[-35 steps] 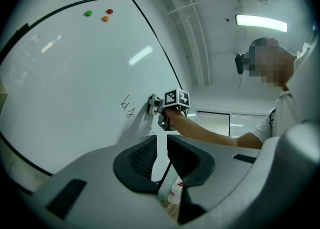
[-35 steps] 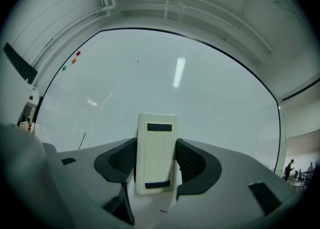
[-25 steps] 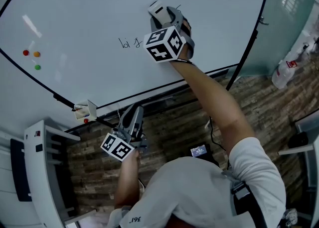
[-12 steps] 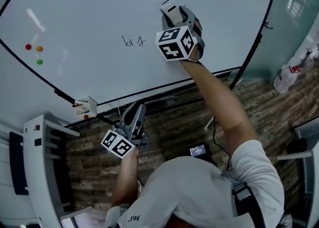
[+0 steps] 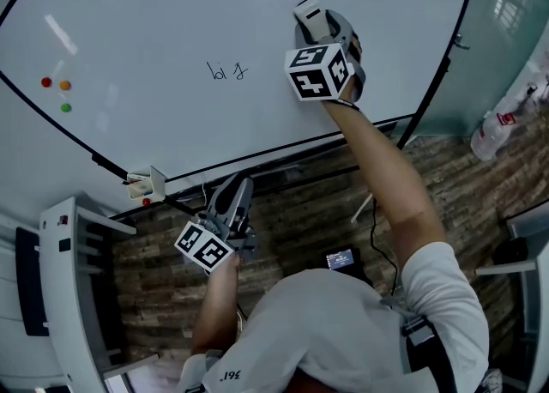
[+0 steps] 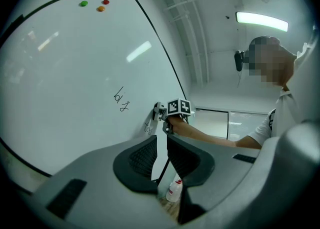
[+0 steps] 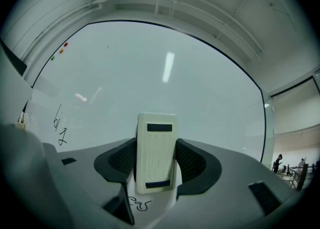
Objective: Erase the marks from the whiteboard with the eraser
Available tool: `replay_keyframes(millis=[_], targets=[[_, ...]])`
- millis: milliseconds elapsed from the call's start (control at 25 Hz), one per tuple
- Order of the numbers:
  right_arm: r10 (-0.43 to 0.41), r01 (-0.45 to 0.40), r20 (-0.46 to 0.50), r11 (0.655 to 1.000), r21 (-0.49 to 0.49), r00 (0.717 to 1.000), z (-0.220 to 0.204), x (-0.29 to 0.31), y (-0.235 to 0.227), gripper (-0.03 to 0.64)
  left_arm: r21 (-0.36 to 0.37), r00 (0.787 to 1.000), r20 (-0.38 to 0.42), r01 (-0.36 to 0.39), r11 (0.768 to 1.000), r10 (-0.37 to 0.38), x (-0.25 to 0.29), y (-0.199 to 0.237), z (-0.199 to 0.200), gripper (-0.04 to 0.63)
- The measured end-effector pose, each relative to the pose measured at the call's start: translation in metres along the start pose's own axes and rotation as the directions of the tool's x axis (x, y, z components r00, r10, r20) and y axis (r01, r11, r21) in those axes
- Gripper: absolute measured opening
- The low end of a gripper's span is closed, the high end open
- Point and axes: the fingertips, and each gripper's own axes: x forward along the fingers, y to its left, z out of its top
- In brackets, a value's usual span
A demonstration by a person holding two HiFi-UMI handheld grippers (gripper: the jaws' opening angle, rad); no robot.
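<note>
The whiteboard (image 5: 171, 22) carries a small black scribble, "bi g" (image 5: 226, 71), also visible in the left gripper view (image 6: 121, 99) and the right gripper view (image 7: 59, 125). My right gripper (image 5: 314, 24) is raised against the board, right of that scribble, shut on the cream eraser (image 5: 309, 12) (image 7: 155, 152). A second scribble (image 7: 138, 204) shows just under the eraser and beside the right gripper (image 6: 148, 129). My left gripper (image 5: 235, 196) hangs low below the board's bottom edge, jaws drawn together with only a slim gap and nothing between them.
Red, orange and green magnets (image 5: 56, 91) sit at the board's left. A small marker holder (image 5: 147, 187) hangs at the lower frame. A white cabinet (image 5: 73, 297) stands at left, a glass wall and a plastic bottle (image 5: 489, 129) at right, and a small device (image 5: 341, 259) lies on the plank floor.
My right gripper has slid the eraser to the right along the board, away from the "bi g" scribble. The left gripper has stayed low and still.
</note>
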Motion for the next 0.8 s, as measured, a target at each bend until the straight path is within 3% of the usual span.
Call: replay_keyframes(millis=[800], targets=[[-0.09, 0.086, -0.093, 0.995, -0.042, 0.992, -0.048, 0.002, -0.066, 0.256, -0.015, 1.0, -0.008, 0.017, 1.0, -0.017, 0.003, -0.002, -0.004, 0.057]])
